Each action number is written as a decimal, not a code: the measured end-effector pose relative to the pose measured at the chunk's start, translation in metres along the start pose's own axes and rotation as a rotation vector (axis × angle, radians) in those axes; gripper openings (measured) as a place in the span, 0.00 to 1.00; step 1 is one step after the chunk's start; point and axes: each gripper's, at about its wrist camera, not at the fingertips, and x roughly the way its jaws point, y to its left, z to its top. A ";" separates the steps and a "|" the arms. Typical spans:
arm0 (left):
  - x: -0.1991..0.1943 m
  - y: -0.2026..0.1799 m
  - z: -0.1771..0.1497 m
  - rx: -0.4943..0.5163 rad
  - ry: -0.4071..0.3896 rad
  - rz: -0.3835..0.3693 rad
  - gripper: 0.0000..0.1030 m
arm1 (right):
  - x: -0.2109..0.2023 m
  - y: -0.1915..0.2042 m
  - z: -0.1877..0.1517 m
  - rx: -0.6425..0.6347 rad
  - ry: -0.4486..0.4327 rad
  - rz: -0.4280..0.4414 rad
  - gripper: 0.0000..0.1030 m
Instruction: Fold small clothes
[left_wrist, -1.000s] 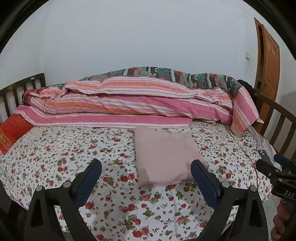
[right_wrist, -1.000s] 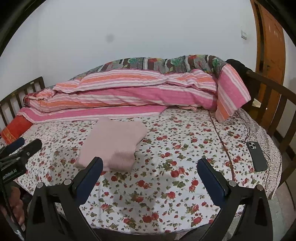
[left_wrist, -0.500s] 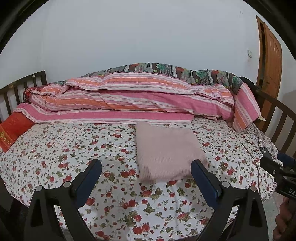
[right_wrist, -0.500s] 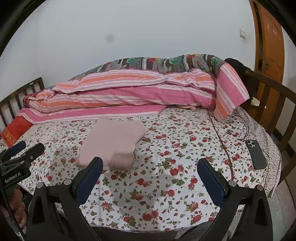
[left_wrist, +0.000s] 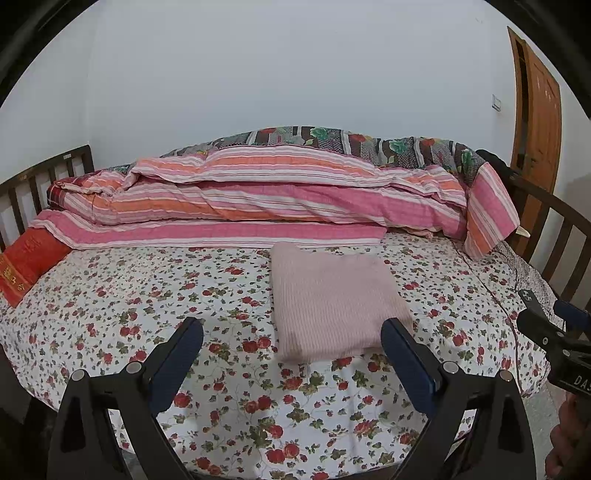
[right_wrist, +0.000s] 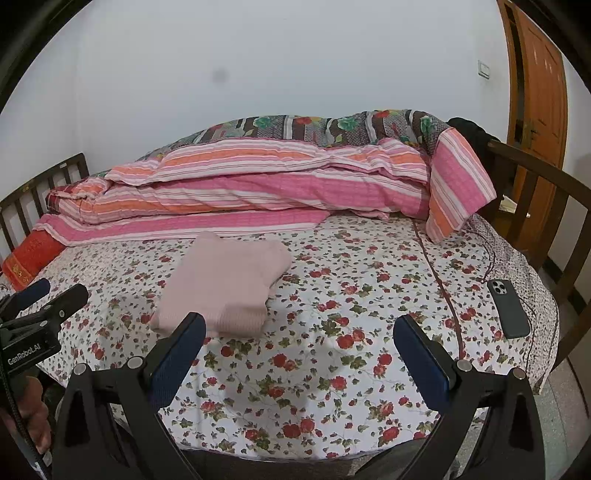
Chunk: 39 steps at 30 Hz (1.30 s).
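Bed (left_wrist: 110, 302) with a folded pink garment (left_wrist: 332, 302), both grippers held off it.

Bed in a floral sheet fills both views, wooden rails at its ends; striped quilt (left_wrist: 277, 199) is heaped along the far side under the white wall, with a wooden door (right_wrist: 535, 92) at 2 o'clock. Garment lies flat on the sheet just in front of the quilt, a neat rectangle, at 12 o'clock from the left gripper (left_wrist: 291, 354) and at 11 o'clock from the right gripper (right_wrist: 299, 347). Both sets of jaws stand wide open, gripping nothing, above the near edge of the bed and clear of the garment. Red cushion (left_wrist: 26, 262) sits at 9 o'clock by the rail. Dark phone (right_wrist: 508, 308) lies on the sheet at 3 o'clock in the right view.
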 end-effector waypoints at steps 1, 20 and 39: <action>-0.001 0.000 0.000 0.004 -0.002 0.001 0.95 | 0.000 0.000 0.000 0.000 0.000 0.000 0.97; -0.007 -0.001 0.002 0.023 0.000 -0.018 0.95 | -0.002 -0.001 -0.002 0.006 0.000 0.000 0.97; -0.008 -0.001 0.002 0.024 -0.003 -0.020 0.95 | -0.003 0.000 -0.002 0.007 -0.001 -0.001 0.97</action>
